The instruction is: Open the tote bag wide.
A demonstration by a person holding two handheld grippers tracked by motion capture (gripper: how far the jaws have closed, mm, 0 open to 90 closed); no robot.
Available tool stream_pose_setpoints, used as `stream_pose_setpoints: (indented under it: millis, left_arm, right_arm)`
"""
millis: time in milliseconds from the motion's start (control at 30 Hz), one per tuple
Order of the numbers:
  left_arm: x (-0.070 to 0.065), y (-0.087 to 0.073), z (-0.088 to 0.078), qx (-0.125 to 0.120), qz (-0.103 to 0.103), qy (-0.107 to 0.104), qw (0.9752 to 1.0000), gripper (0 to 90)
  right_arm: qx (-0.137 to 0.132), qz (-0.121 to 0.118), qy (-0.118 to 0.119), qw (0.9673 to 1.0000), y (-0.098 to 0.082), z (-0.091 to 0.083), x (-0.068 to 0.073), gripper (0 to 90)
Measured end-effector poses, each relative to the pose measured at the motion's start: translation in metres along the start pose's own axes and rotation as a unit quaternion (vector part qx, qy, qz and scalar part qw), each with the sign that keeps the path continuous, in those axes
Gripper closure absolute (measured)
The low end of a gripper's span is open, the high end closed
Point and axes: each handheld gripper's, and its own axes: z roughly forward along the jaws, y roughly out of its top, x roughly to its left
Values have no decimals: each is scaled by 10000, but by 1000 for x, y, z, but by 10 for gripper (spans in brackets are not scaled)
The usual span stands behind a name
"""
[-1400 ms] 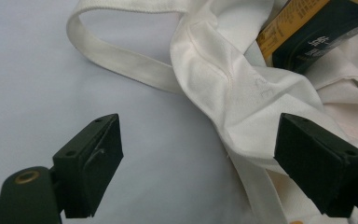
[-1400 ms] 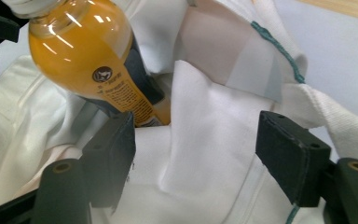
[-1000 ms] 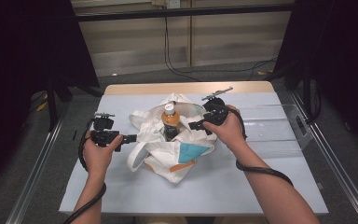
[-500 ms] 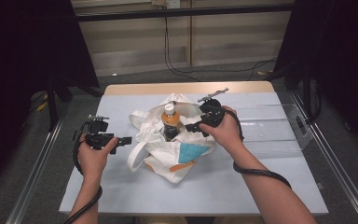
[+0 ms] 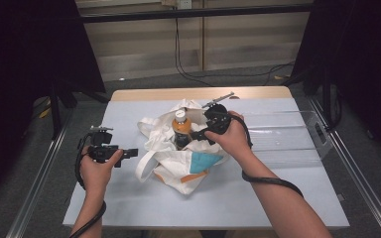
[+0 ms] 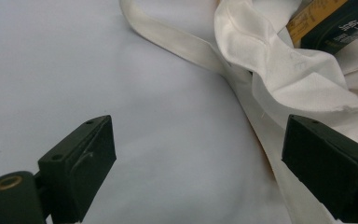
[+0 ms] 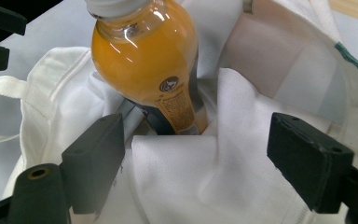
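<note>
So there's a white bag [image 5: 178, 158] slumped in the middle of the desk [image 5: 129, 208], with a bottle [image 5: 181, 128] of orange drink standing upright in its mouth, white cap on top. The right tool [image 5: 198, 135] sits just beside the bottle, jaws wide apart with nothing pinched; in the right gripper view the bottle [image 7: 154, 70] stands just past the jaws, with a fold of bag cloth [image 7: 191, 177] lying between them. The left tool [image 5: 129, 153] is off to the bag's left, apart from it, over bare desk. Its jaws are wide open too and hold nothing. In the left gripper view a bag strap [image 6: 177, 42] runs across the desk ahead of them.
</note>
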Motion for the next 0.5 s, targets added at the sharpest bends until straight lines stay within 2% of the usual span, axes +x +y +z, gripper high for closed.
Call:
stream_pose_setpoints:
  millis: [300,467,500]
  left_arm:
    - [-2,-2,1,7,23,-35,10000,86]
    - [1,-4,1,-14,-13,68,10000,62]
    - [1,-4,1,-10,-34,27,10000,62]
  right_arm:
    - [32,-72,11,10000,4,-4,5,181]
    - [27,-87,12,10000,6,-4,7,179]
    - [0,-113,24,9999,6,-4,7,179]
